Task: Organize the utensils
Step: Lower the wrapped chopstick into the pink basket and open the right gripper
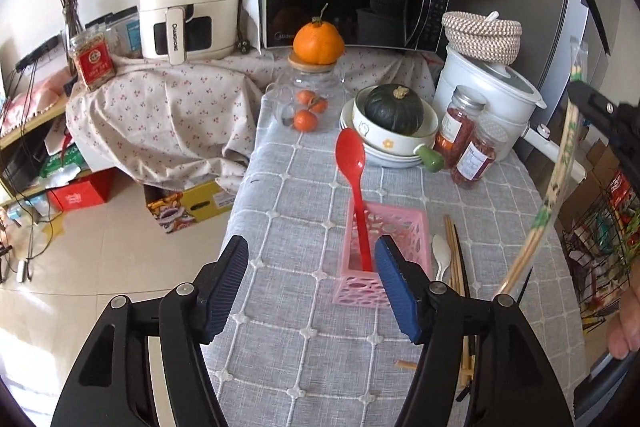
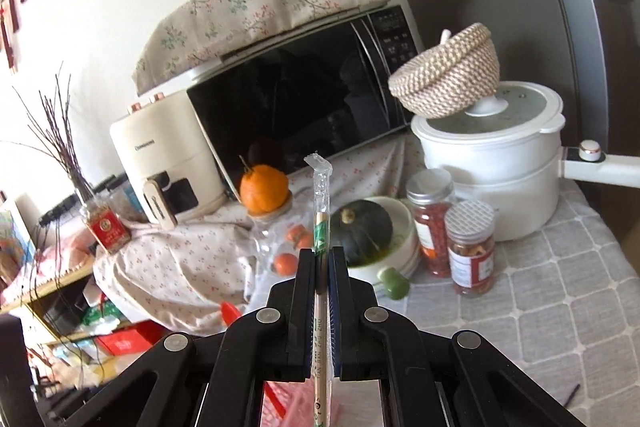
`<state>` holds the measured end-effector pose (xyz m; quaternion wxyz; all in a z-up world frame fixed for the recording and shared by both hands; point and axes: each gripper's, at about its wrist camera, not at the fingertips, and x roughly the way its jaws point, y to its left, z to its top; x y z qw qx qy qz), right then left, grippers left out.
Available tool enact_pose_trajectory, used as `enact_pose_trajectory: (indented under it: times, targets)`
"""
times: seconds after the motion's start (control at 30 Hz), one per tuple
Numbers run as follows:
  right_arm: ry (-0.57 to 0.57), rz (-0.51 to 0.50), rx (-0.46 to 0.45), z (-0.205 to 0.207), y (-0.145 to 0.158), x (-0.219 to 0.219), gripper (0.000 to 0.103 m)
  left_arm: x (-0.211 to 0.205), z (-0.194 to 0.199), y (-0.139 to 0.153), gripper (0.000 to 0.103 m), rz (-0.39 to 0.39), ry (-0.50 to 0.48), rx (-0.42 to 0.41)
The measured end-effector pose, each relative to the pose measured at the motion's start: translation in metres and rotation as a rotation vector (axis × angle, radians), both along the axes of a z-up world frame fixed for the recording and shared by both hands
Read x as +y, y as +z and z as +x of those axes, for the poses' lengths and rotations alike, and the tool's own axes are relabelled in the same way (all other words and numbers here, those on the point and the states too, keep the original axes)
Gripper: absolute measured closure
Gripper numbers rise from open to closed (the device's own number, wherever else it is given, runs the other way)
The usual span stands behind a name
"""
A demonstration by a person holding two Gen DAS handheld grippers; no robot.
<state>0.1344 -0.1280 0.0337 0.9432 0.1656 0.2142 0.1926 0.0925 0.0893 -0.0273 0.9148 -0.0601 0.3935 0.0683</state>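
While the red spoon [image 1: 353, 187] stands upright in the pink basket [image 1: 404, 227] on the worktop [image 1: 304, 327], the left tongs [image 1: 314, 281] hang just before it, spread apart and empty. The right tongs [image 2: 322, 259] are clamped on wrapped chopsticks [image 2: 321, 223], raised above the worktop; a white spoon [image 1: 441, 255] and loose chopsticks [image 1: 454, 251] lie beside the basket.

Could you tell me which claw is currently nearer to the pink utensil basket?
Left. The left claw hangs open just above and in front of the pink utensil basket, which holds the red spoon. The right claw is raised off to the side, shut on wrapped chopsticks.
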Motion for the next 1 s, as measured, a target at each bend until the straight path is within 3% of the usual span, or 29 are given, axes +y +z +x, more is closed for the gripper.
enact_pose_trajectory:
  times: [0.13, 0.43, 0.6, 0.8, 1.0]
  targets:
    - [-0.021, 0.022, -0.055, 0.009, 0.003, 0.031, 0.098, 0.017, 0.000, -0.008, 0.035, 0.038, 0.017, 0.018]
    - [-0.178, -0.068, -0.174, 0.020, -0.026, 0.074, 0.098, 0.041, 0.009, -0.016, 0.035, -0.019, 0.028, 0.054]
    - [-0.208, -0.096, -0.159, 0.022, -0.046, 0.080, 0.098, 0.040, 0.011, -0.019, 0.035, -0.030, 0.019, 0.066]
    - [-0.154, -0.094, -0.111, 0.021, -0.058, 0.080, 0.095, 0.036, 0.011, -0.020, 0.034, -0.023, 0.014, 0.067]
    - [-0.077, -0.113, -0.063, 0.010, -0.053, 0.067, 0.069, 0.029, 0.013, -0.028, 0.034, -0.084, -0.021, 0.119]
